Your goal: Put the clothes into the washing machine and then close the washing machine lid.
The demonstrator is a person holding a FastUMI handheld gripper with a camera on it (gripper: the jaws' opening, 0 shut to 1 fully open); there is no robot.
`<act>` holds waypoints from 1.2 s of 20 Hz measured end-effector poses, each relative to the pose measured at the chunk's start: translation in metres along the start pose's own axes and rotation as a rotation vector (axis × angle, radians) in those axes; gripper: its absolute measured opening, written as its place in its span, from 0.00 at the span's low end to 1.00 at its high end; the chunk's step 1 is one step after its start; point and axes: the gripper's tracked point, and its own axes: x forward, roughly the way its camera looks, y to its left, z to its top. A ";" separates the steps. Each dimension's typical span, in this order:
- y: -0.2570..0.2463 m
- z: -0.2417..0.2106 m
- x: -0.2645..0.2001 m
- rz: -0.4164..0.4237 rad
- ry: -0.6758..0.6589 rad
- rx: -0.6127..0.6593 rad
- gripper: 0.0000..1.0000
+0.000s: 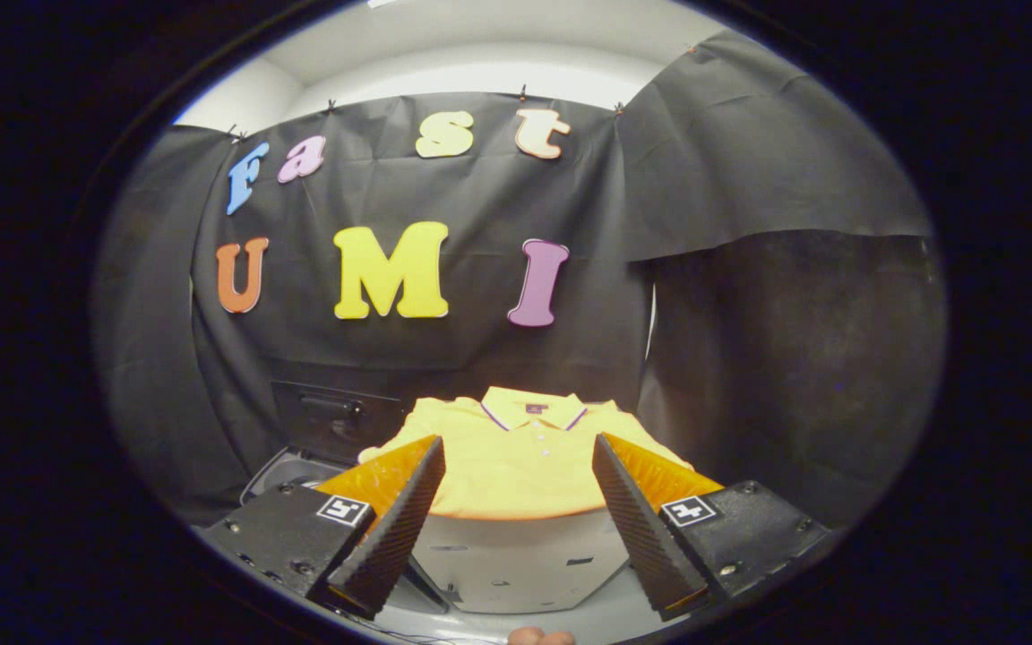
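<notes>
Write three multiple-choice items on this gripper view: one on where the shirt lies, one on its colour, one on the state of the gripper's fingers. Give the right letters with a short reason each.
1. Where does the polo shirt lie?
A. Spread flat on a round surface just ahead of the fingers
B. Hanging from the cloth wall
C. Clamped between the fingers

2. What colour is the shirt?
A. Red
B. Yellow
C. White

3. How does the gripper stand?
A. Shut on the shirt
B. Shut on nothing
C. Open, fingers wide apart and touching nothing

Answers:
1 A: the shirt lies flat, collar away from the gripper, its near edge following the round surface above the white unit.
2 B: the body is yellow, with a thin dark line along the collar.
3 C: a wide gap separates the fingers, and the shirt shows through it beyond them.
</notes>
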 end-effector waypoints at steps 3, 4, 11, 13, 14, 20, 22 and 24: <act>-0.003 -0.003 0.042 -0.001 0.072 -0.008 1.00; -0.004 -0.005 0.056 0.002 0.098 -0.007 1.00; -0.014 -0.025 0.136 -0.002 0.257 -0.039 1.00; -0.016 -0.035 0.152 0.007 0.313 -0.059 1.00; -0.018 -0.039 0.159 0.006 0.339 -0.067 1.00; -0.023 -0.063 0.189 0.022 0.452 -0.046 1.00; -0.024 -0.070 0.197 0.021 0.485 -0.031 1.00; -0.027 -0.077 0.198 0.027 0.512 -0.027 1.00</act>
